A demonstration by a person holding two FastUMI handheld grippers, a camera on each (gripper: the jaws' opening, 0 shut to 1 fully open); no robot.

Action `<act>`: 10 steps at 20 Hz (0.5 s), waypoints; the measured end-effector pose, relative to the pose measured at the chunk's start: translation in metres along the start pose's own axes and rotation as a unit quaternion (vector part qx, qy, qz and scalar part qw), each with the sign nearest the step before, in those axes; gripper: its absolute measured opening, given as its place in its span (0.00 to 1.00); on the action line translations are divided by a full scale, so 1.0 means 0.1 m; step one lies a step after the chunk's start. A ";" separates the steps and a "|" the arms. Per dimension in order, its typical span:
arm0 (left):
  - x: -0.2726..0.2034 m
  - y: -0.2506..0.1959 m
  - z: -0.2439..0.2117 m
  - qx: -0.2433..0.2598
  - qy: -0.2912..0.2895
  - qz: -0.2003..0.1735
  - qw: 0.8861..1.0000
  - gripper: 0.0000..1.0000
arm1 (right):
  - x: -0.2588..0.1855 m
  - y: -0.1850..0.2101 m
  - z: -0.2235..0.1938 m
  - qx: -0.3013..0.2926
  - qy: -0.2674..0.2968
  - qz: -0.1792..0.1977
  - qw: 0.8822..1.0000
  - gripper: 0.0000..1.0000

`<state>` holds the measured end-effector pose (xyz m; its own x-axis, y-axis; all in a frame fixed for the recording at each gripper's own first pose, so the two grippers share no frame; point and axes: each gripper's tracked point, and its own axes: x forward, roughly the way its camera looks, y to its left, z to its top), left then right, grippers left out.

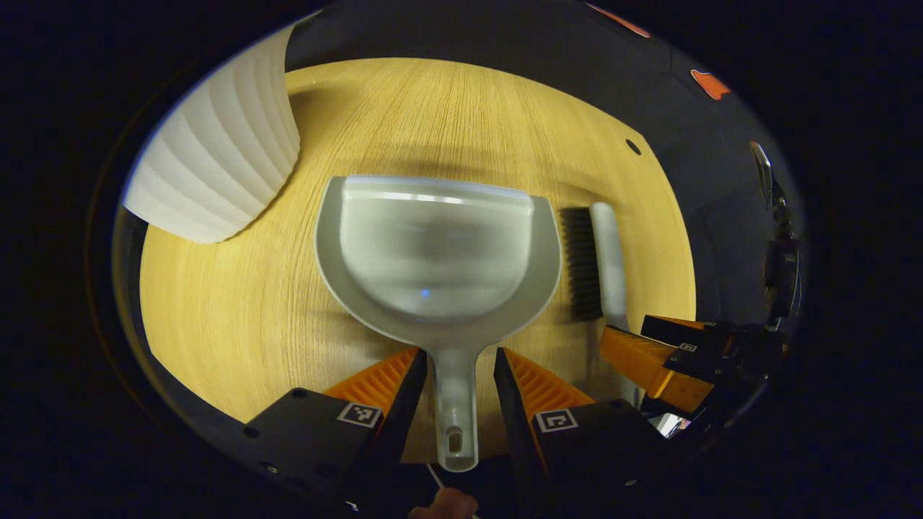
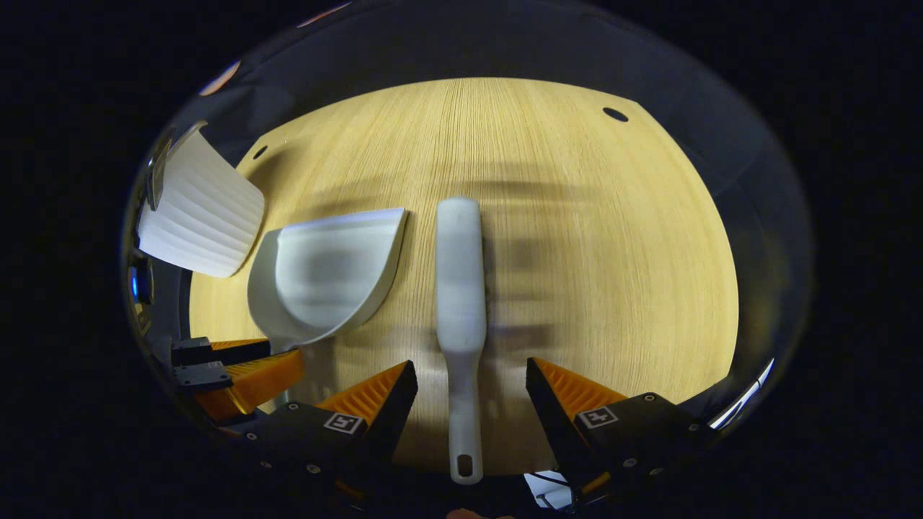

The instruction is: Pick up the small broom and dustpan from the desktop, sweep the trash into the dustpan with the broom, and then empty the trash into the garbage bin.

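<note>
- Left gripper view, far left: a white ribbed garbage bin [image 1: 216, 158] is seen standing on the wooden desktop [image 1: 238, 324], near the dustpan but apart from it.
- Left gripper view, centre: the grey dustpan [image 1: 440, 249] lies flat on the desktop, its open lip turned away from the camera and its handle [image 1: 456, 404] running back between the fingers of the left gripper [image 1: 459, 364]. The jaws are held apart, one on each side of the handle, with a gap visible on both sides; nothing is clamped.
- Left gripper view, right: the small broom [image 1: 598, 263] lies just beside the dustpan, dark bristles turned toward it. The right gripper [image 1: 660, 349] is seen at the broom's near end.
- Right gripper view, left: the garbage bin [image 2: 198, 209] and the dustpan [image 2: 328, 277] are seen again, with the left gripper [image 2: 238, 367] at the dustpan's handle end.
- Right gripper view, centre: the broom [image 2: 460, 288] lies lengthwise on the desktop [image 2: 613, 274], its slim handle [image 2: 464, 418] passing between the right gripper's [image 2: 470, 382] fingers. These jaws are also spread wide, well clear of the handle on both sides.
- No trash can be made out on the visible desktop.
- Step in hand, as judged: the pick-up, with both tools straddled but neither gripped.
- Next move, as judged: each pair of jaws is to be closed squarely on its handle, low enough for a firm hold, before either tool is lifted; an off-centre closure could let the thin handles twist or slip.
</note>
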<state>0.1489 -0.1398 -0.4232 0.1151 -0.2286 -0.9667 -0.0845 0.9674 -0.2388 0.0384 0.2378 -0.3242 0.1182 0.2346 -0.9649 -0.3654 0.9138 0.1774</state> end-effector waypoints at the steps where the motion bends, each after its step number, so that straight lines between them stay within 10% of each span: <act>1: -0.06 -0.01 0.09 0.004 -0.024 -0.005 1.000 0.64 | -0.09 -0.02 0.07 0.002 -0.014 -0.003 1.000 0.93; 10: -0.42 0.14 0.99 0.038 -0.296 -0.007 0.954 0.75 | -0.90 -0.19 0.96 0.013 -0.211 -0.020 0.977 0.95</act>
<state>0.2406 -0.1057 -0.3773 0.6573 -0.1613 -0.7362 -0.0094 0.9750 -0.2221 0.1235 0.2313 -0.2223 0.5039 0.3082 -0.8069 -0.3291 0.9322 0.1506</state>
